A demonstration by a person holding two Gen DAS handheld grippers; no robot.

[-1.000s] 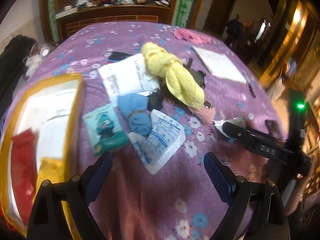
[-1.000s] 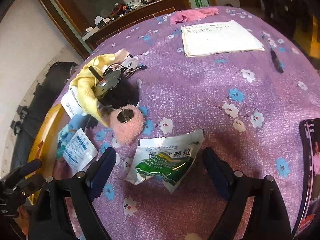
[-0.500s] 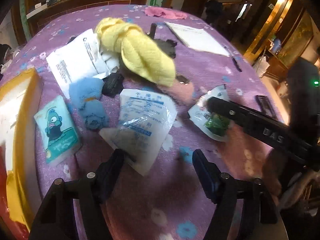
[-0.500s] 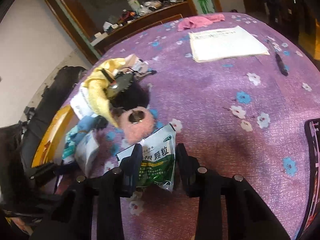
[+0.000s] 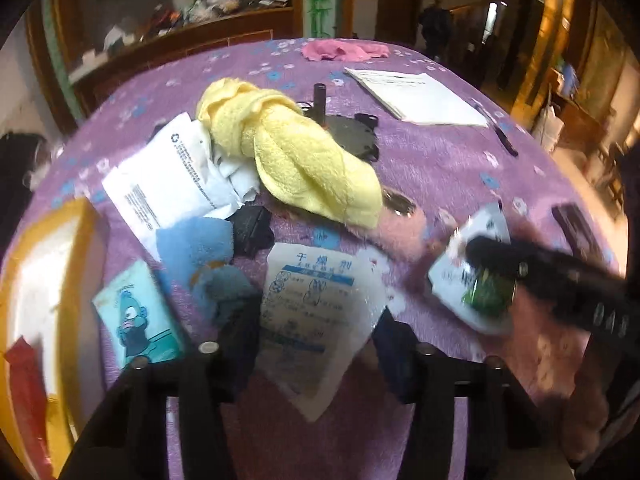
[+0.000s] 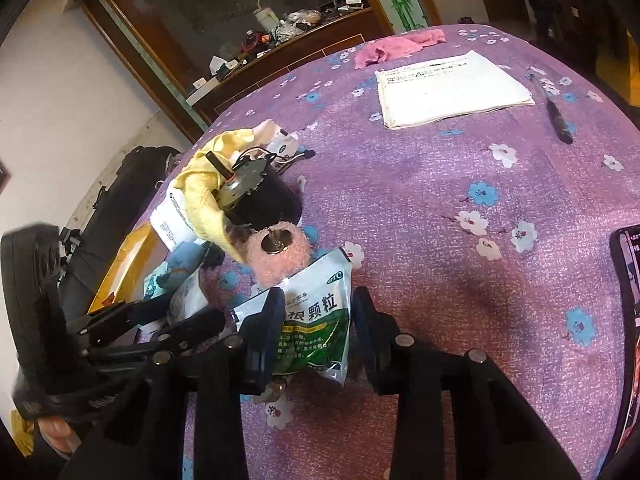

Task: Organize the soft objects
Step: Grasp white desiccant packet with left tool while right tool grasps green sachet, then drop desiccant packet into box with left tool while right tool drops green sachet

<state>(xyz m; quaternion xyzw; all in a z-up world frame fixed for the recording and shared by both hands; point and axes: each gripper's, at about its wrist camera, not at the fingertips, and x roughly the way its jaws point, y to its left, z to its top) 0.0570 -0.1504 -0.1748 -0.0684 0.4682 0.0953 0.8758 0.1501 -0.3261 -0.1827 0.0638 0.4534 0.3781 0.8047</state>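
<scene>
While my left claw (image 5: 316,340) was closing around the white sachet (image 5: 316,312), my right claw (image 6: 316,328) pinched the green sachet (image 6: 316,320) at six o'clock for sorting.

Cluttered purple floral tablecloth (image 6: 440,200)

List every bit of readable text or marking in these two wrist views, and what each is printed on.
"干燥剂": blue heading on the clear desiccant sachet; its smaller print is blurred.
"根颗粒": green-and-white granule packet; lines below too small.
Recycling symbol: white packet; its text unreadable.
Paper stack: heading too small to read.
</scene>
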